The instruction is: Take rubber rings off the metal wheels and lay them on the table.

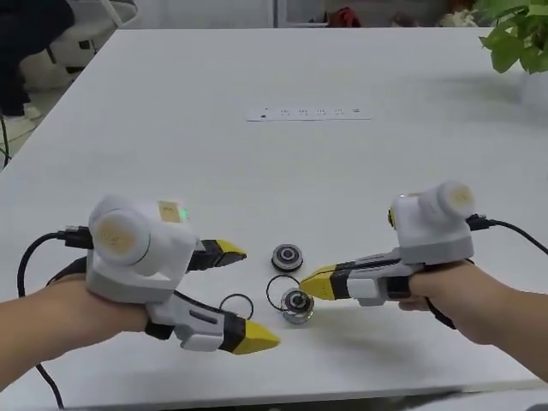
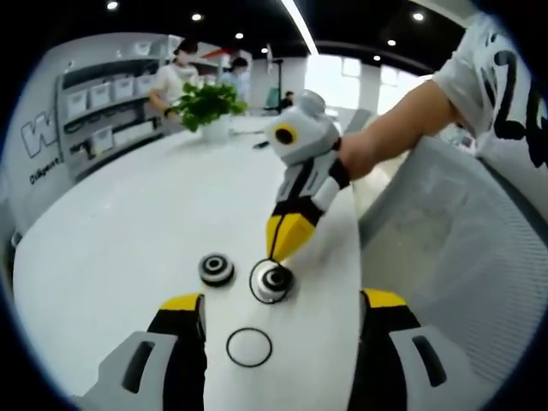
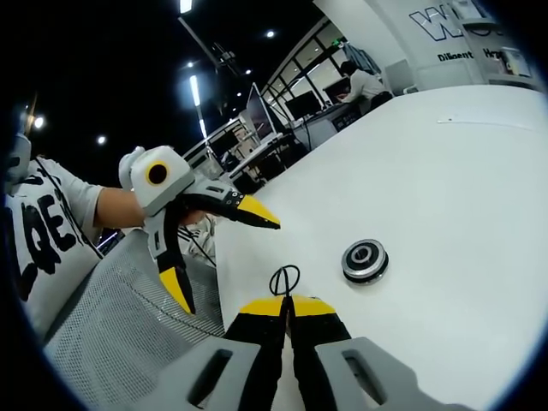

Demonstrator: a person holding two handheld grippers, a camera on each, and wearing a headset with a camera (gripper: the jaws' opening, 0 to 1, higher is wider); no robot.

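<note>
Right gripper view: right claw (image 3: 286, 301) is pinched shut on what looks like a rubber ring (image 3: 285, 282), left claw (image 2: 282, 300) hanging wide open over the counter (image 2: 111, 240).

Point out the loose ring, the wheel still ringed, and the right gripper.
loose ring (image 2: 249, 329): left gripper view, its far edge.
ringed wheel (image 1: 287, 256): head view, hub.
right gripper (image 1: 303, 286): head view, shut tips.
</note>
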